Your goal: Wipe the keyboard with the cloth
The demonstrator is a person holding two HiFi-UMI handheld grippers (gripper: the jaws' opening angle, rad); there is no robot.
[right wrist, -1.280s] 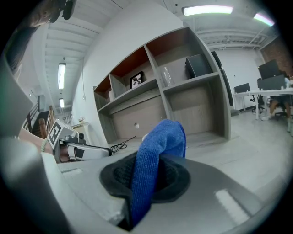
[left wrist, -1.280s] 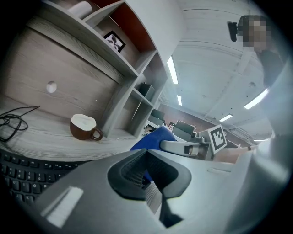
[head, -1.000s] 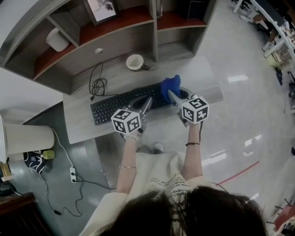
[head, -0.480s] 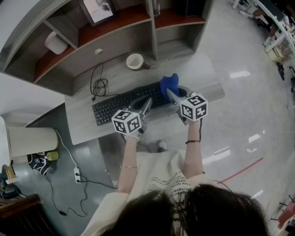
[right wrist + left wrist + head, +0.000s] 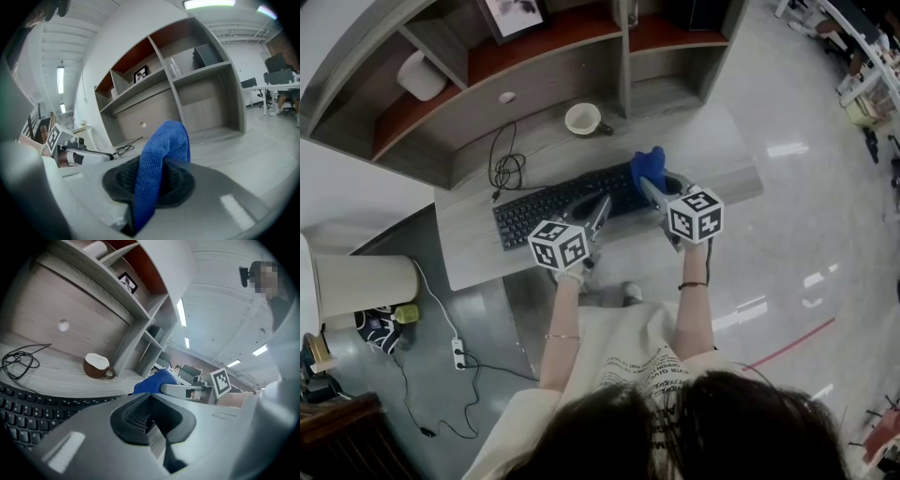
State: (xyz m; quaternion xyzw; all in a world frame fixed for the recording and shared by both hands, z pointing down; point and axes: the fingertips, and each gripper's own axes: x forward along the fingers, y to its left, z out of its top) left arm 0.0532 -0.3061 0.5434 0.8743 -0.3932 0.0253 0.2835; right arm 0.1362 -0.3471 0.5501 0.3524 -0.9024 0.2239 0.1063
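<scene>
A black keyboard (image 5: 553, 204) lies on the grey desk (image 5: 478, 253), its keys also at the lower left of the left gripper view (image 5: 18, 413). My right gripper (image 5: 651, 190) is shut on a blue cloth (image 5: 648, 167), held over the keyboard's right end; the cloth (image 5: 157, 164) sticks up from between the jaws in the right gripper view. My left gripper (image 5: 598, 214) hovers over the keyboard's middle, shut with nothing in it. The cloth (image 5: 152, 380) shows beyond it in the left gripper view.
A white-and-brown cup (image 5: 582, 119) stands behind the keyboard, also in the left gripper view (image 5: 97, 365). A coiled black cable (image 5: 504, 169) lies at the desk's back left. Wooden shelves (image 5: 534, 56) rise behind. A cream bin (image 5: 356, 281) stands left of the desk.
Both grippers stay about where they were over the keyboard; only the head view has shifted a little.
</scene>
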